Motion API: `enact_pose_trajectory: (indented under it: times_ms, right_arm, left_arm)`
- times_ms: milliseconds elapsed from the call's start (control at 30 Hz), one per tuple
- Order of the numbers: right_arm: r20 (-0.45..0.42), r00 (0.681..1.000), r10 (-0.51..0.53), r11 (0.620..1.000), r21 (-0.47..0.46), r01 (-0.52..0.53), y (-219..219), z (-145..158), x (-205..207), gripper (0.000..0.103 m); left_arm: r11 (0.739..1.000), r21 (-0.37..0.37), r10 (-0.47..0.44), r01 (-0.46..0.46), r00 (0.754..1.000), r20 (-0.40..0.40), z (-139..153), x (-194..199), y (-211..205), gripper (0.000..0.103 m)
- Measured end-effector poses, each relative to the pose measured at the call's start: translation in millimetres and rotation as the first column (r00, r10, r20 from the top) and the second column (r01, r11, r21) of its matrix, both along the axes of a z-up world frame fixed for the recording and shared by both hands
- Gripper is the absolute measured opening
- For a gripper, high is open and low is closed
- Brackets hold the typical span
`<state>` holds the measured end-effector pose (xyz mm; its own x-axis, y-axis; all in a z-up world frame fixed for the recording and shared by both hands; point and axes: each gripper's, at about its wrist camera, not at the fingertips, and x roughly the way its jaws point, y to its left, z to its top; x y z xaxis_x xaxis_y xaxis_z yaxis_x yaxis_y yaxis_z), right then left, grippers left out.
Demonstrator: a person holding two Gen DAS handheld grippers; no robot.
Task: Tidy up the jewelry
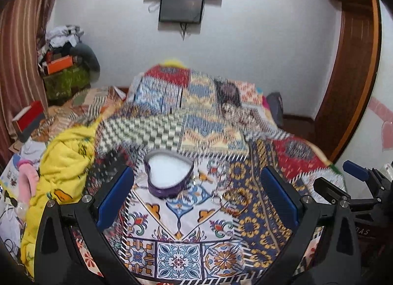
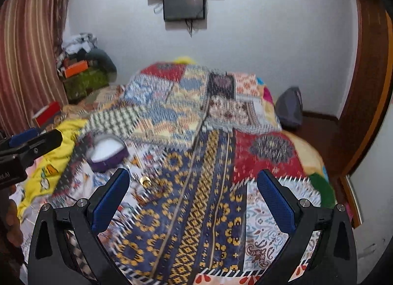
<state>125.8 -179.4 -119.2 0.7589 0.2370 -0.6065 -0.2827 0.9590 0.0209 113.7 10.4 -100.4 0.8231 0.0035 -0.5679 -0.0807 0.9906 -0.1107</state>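
While both claws hang above the patterned bedspread (image 1: pixel 181 240), neither carries anything. Left claw (image 1: pixel 196 199): fingers spread wide, nothing between the blue pads (image 1: pixel 115 196). Right claw (image 2: pixel 194 199): likewise spread and bare, seen at lower centre of its own view and again at the right edge of the left view.

Heart-shaped box (image 1: pixel 168 174): purple wall, white lining, lid off, centre of the left view just beyond the left claw's gap; upper left of centre in the right view. Its point faces the lower left of the frame, lobes toward the upper right, so its long axis runs on that diagonal.

Jewelry (image 1: pixel 227 194): bangles and rings in a loose cluster on the cloth, just right of the box and apart from it. Gold ring (image 2: pixel 145 181), beside the right claw's left finger. Motion blur hides finer detail.

Yellow cloth (image 1: pixel 63 162): bunched at the left.

Judgement: first pick not yet made. Best done by lowering over one bangle, straddling its rim, closing gently, then releasing over the white lining.
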Motion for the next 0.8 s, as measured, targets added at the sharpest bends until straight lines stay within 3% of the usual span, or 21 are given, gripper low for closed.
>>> enact_pose_trajectory:
  times_ms: [100,233,433,567,800]
  right_arm:
    - [-0.051,0.999,0.002,1.000,-0.027,-0.004,-4,-16,9,0.103]
    - [-0.127,0.992,0.023,0.998,-0.056,-0.031,-8,-40,19,0.103]
    - [-0.202,0.976,0.080,0.995,-0.036,-0.089,-7,-61,35,0.101]
    - [-0.248,0.961,0.124,0.991,-0.016,-0.132,-4,-70,47,0.087]
    - [-0.343,0.920,0.191,0.981,0.057,-0.183,3,-91,68,0.057]
  left_arm:
    - [1.000,-0.016,-0.019,0.018,0.996,-0.083,-25,15,0,0.103]
    - [1.000,-0.013,-0.029,0.027,0.986,-0.163,-49,27,-4,0.095]
    - [0.996,-0.053,-0.089,0.077,0.954,-0.285,-84,47,-7,0.084]
    - [0.992,-0.090,-0.118,0.093,0.936,-0.332,-99,59,-5,0.070]
    - [0.985,-0.127,-0.156,0.118,0.921,-0.356,-112,74,-3,0.057]
